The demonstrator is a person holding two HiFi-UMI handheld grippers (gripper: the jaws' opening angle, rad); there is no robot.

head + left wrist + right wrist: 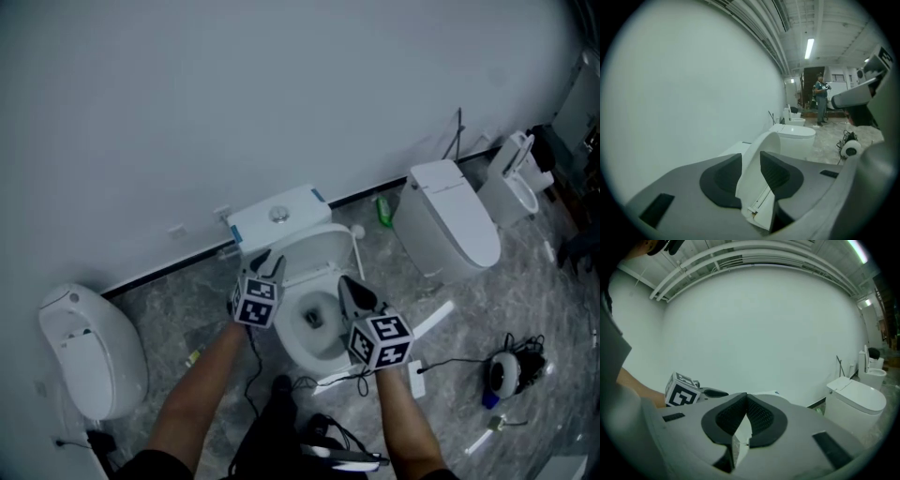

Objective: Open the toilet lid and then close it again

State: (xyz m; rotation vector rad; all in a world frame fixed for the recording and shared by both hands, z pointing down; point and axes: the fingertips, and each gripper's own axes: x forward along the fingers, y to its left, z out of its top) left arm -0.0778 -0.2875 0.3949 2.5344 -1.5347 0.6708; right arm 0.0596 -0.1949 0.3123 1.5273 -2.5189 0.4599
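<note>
So, big pale wall (234, 112) across the back and a grey marbled floor (450, 319) underneath. Three spare toilets sit along the wall: one closed unit (450, 220) to the right, another (516, 178) beyond it, and a rounded one (84, 347) off to the left.

The toilet (298, 349) that matters is dead centre, right below the person, with its tank (277, 217) against the wall. Its lid (323, 246) is up, leaning back toward the tank, and the bowl is exposed.

The left gripper (265, 258) is at the lid's left edge. In the left gripper view its jaws stand apart with the lid's (764, 145) rim sitting in the gap, and it looks loose rather than clamped. The right gripper (349, 286) hangs over the bowl's right side with its pads squeezed together at the tips and nothing held.

Small stuff: a green bottle (383, 210) by the wall, and a round white device (506, 370) with cables on the floor to the right.
</note>
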